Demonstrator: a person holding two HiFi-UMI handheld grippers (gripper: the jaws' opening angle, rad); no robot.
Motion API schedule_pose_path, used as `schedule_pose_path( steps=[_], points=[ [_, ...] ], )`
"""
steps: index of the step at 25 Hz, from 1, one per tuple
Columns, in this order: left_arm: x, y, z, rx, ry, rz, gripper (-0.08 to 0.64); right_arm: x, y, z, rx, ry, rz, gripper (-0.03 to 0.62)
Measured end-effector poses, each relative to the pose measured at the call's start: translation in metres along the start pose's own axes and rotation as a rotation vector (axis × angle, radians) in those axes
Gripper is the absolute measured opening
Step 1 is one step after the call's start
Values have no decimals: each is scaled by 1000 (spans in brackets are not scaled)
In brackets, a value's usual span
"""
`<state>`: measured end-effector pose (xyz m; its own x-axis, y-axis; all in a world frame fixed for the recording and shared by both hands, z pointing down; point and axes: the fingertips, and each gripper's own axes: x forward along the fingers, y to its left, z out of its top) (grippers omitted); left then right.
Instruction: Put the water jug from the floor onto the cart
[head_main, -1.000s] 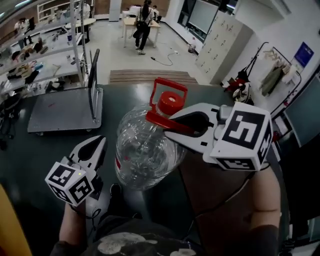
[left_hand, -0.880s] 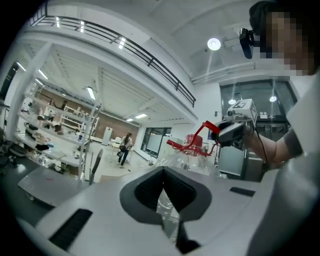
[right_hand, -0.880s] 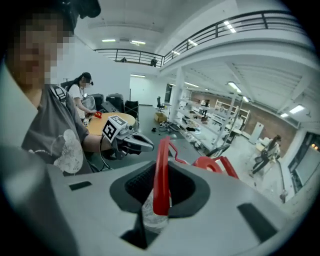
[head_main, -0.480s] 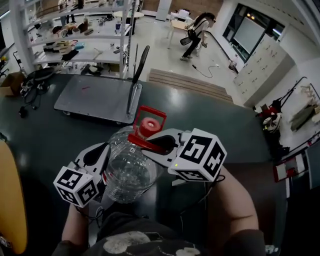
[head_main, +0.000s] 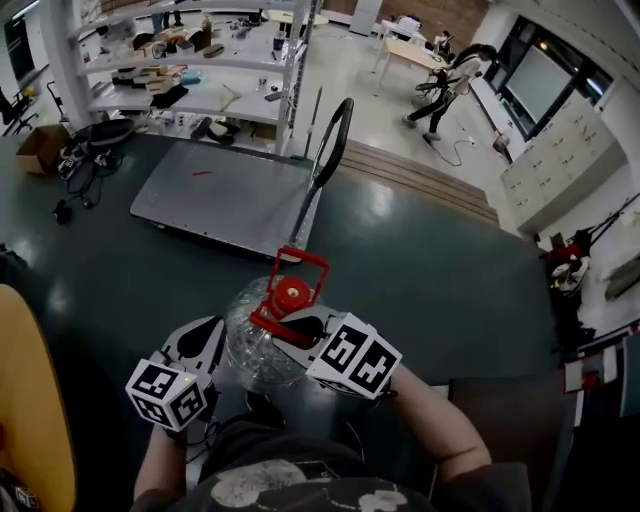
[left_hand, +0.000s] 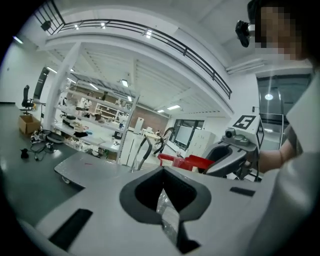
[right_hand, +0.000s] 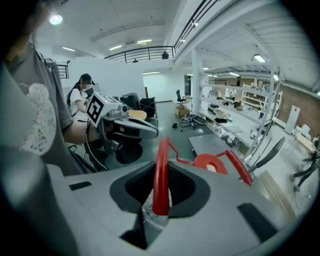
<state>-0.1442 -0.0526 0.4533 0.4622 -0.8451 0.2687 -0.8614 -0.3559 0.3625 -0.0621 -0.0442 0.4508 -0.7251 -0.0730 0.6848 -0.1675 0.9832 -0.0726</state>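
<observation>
The clear water jug (head_main: 252, 347) with a red cap (head_main: 291, 294) and an upright red handle (head_main: 301, 263) hangs low in front of me, above the dark floor. My right gripper (head_main: 292, 327) is shut on that red handle (right_hand: 160, 176), which runs through its jaws. My left gripper (head_main: 207, 338) is at the jug's left side with its jaws shut; clear plastic (left_hand: 167, 212) shows through their slit. The grey flat cart (head_main: 222, 196) with its black push handle (head_main: 334, 128) stands just ahead.
Shelving racks (head_main: 180, 60) full of items stand behind the cart. Cables (head_main: 88, 160) and a cardboard box (head_main: 42, 148) lie at the left. Wooden slats (head_main: 420, 180) are beyond the cart, a person (head_main: 450, 75) far back. A yellow object (head_main: 30, 400) is at my left.
Both grippers and the jug have sunk away from the head camera and moved toward the cart, which now lies straight ahead and closer. The right grip on the handle is unchanged.
</observation>
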Motion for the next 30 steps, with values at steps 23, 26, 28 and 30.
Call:
schedule_pose_path(
  steps=[23, 26, 28, 30],
  points=[
    [102, 222, 106, -46, -41, 230, 8, 197, -268, 93, 160, -70, 13, 49],
    [132, 244, 119, -55, -31, 245, 8, 213, -302, 100, 193, -71, 48, 49],
    [151, 259, 130, -65, -36, 263, 8, 221, -323, 106, 187, -71, 55, 49],
    [167, 273, 141, -71, -53, 277, 8, 229, -343, 112, 170, -68, 57, 49]
  ],
)
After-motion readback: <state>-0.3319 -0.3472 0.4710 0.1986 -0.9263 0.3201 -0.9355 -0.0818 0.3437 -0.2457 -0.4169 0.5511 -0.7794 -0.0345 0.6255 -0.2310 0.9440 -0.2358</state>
